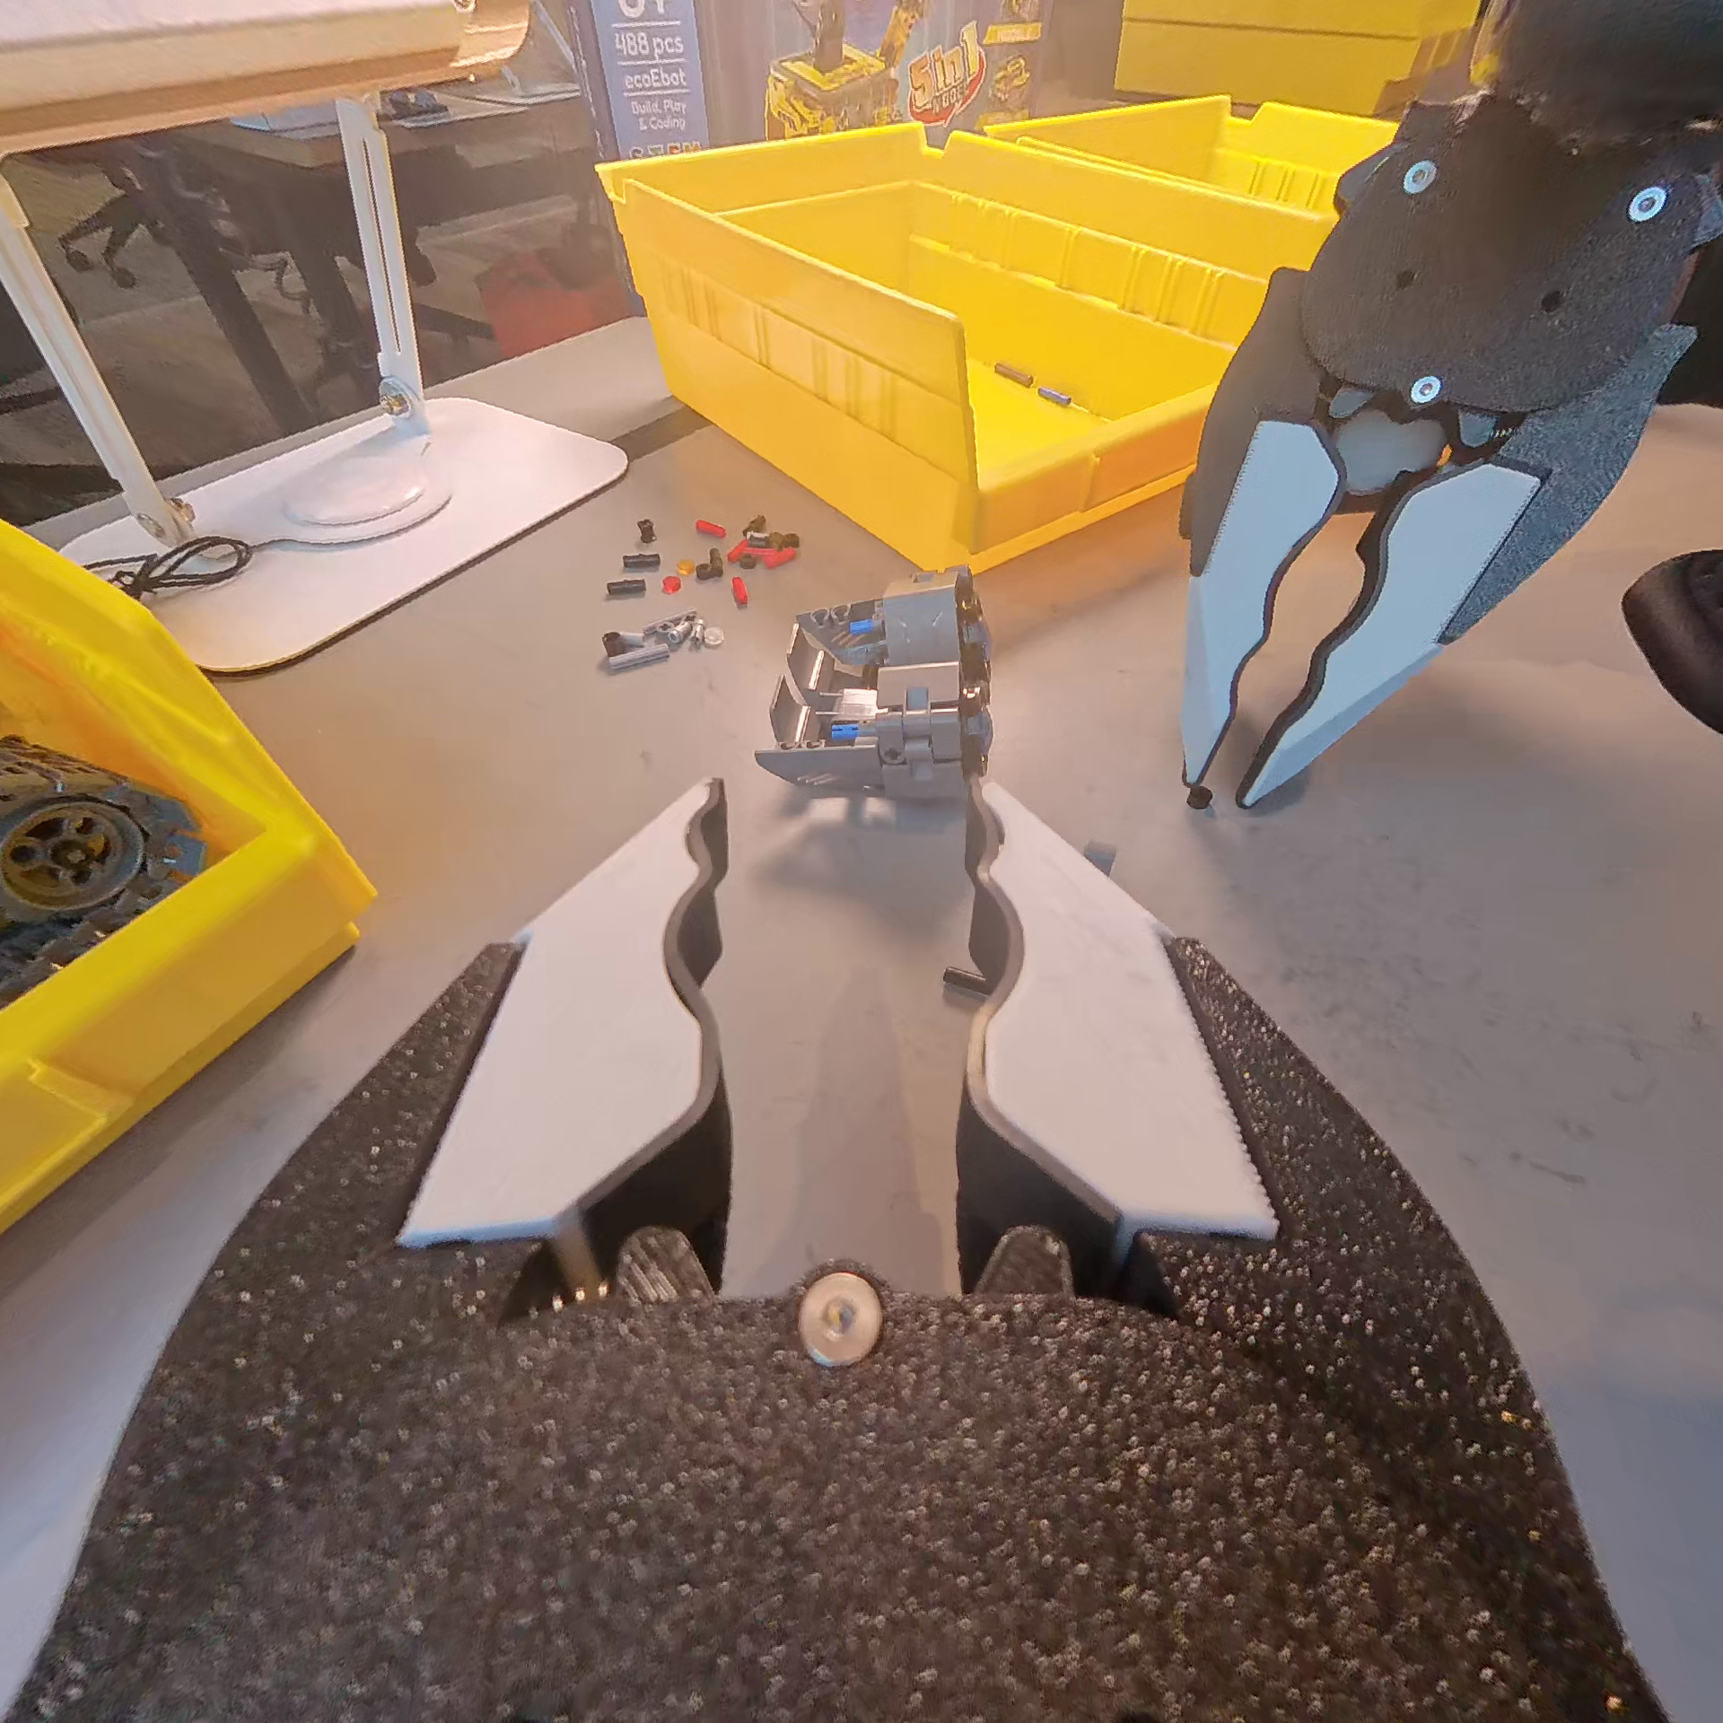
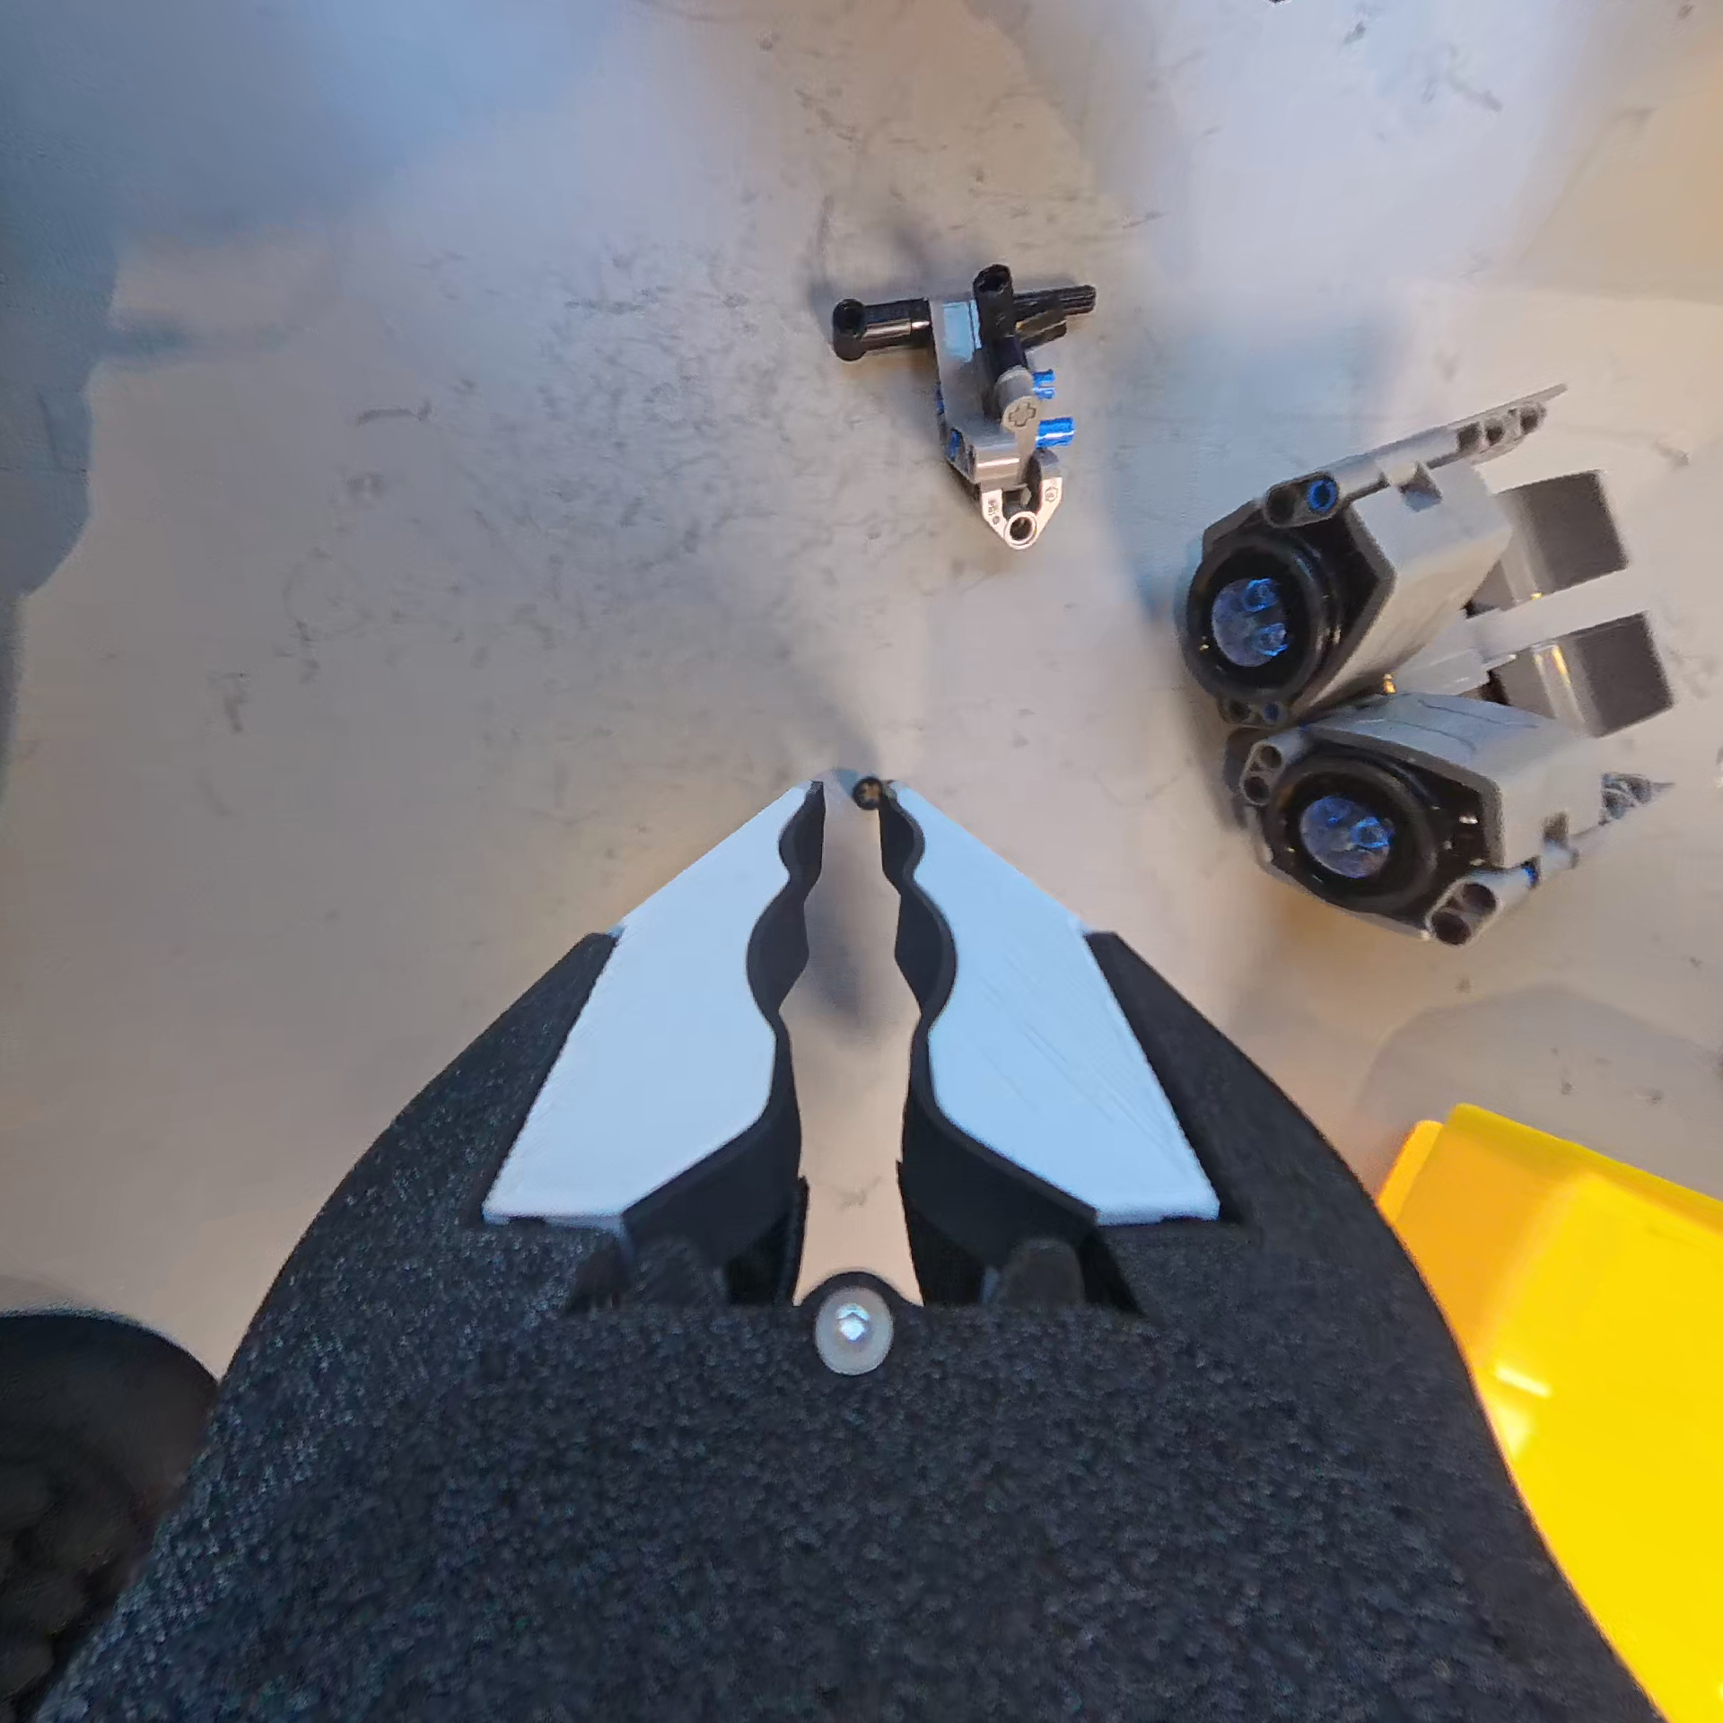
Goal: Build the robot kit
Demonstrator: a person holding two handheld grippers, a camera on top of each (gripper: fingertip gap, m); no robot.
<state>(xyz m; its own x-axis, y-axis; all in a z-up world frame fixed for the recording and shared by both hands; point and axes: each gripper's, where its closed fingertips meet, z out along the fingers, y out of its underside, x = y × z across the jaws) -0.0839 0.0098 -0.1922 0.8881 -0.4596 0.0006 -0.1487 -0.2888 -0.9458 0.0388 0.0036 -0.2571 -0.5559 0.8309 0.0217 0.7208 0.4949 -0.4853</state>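
Two tongs are in view. The left tongs (image 1: 844, 792) hover low over the grey table (image 1: 1399, 1026) with their tips wide apart and nothing between them; each finger is pale grey plastic with a wavy black inner edge, set in a speckled black body. The right tongs (image 2: 853, 788) point steeply down at the table, tips nearly together and clamped on one tiny black pin (image 2: 867, 792), seen end-on so its axis runs along the camera's line of sight. In the left view the pin (image 1: 1201, 795) sits at the tip of those tongs (image 1: 1221, 800), touching or just above the table.

Just ahead of the left tongs lies one grey motor block (image 1: 881, 695), built of two boxy motors side by side. In the right view the block (image 2: 1417, 671) shows two round black faces with blue centres, turned toward the camera's left. One small grey-and-black bracket (image 2: 988, 401) with blue pins lies apart from it, its black axle crosswise and its grey body running toward the camera. One short black pin (image 1: 965, 981) lies by the left tongs' right finger.

Beyond the block a scatter of small red, black and grey parts (image 1: 709, 583) is spread out. Several yellow plastic bins are visible: a ribbed bin (image 1: 820, 308) holding two small pins, and a near bin (image 1: 168, 932) with tracked wheels. A white lamp base (image 1: 373, 522) stands at the left.
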